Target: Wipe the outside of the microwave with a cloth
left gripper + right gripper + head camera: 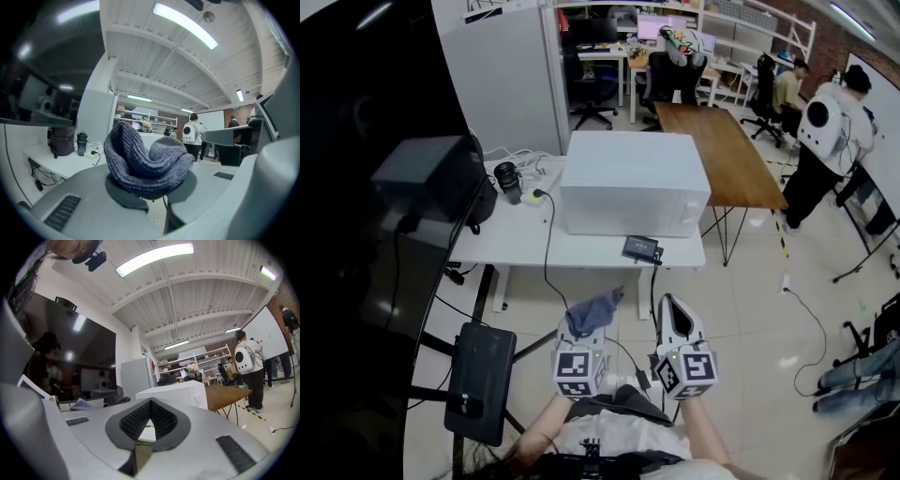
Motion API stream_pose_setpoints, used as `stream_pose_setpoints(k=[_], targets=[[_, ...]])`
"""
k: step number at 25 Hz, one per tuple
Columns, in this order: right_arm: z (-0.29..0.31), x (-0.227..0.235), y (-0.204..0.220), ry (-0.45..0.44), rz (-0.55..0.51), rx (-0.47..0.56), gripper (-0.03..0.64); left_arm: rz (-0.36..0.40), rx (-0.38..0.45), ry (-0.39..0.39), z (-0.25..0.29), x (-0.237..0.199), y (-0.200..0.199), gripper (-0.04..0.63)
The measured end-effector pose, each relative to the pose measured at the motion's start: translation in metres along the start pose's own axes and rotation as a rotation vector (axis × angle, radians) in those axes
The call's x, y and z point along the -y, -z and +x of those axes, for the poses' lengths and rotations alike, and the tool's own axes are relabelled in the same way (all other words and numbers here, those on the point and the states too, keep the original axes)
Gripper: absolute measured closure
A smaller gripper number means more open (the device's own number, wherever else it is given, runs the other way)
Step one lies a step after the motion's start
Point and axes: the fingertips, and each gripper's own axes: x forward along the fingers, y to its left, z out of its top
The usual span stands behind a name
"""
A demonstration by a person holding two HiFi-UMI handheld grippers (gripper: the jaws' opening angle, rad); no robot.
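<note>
— What took up the most room?

— A wide dark screen (356, 281) filled the left side. To its right stood a white rectangular bench (511, 246). Beyond that bench's far right corner, a long brown wooden table (727, 155) stretched away over the pale floor.

— And the microwave?

— The boxy white microwave (633, 183) sat on the right half of the bench, well apart from both tools. A person in a white top with a round white backpack (823, 127) stood farther off, to the right of the wooden table.

— Where were the tools?

— Both were low in the head view, close to the holder's body and over the floor in front of the bench. The left claw (584, 330) was clamped on a blue-grey knitted cloth (596, 309). In the left gripper view the cloth (143, 159) bulged in thick folds above the left claw (151, 191). The right claw (668, 311) was just beside the left one. In its own view the right claw (150, 409) had its ribbed dark tips together, with nothing between them.

— Anything smaller?

— A dark cylindrical bottle (508, 181) stood on the bench left of the microwave. A flat black device (640, 248) lay at the bench's front edge, just in front of the microwave. A thin black cable (548, 239) trailed over that edge.
</note>
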Motion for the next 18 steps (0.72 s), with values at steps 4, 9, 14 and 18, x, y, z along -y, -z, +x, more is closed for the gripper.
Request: stream_pose_setpoints(k=[4, 9, 14, 18], targets=[[-0.0025, -0.0004, 0.0032, 0.003, 0.005, -0.002, 0.603, 0.012, 0.007, 0.004, -0.0013, 0.0023, -0.0015, 0.54], [-0.0033, 0.0025, 0.0045, 0.008, 0.004, -0.009, 0.603, 0.01, 0.012, -0.001, -0.0006, 0.0024, -0.0033, 0.54], [-0.0048, 0.0013, 0.0041, 0.013, -0.001, -0.025, 0.603, 0.008, 0.015, -0.002, -0.0011, 0.0034, -0.0027, 0.54], [-0.0046, -0.0003, 0.005, 0.011, -0.001, -0.025, 0.603, 0.012, 0.016, -0.002, -0.0023, 0.0038, -0.0037, 0.54]])
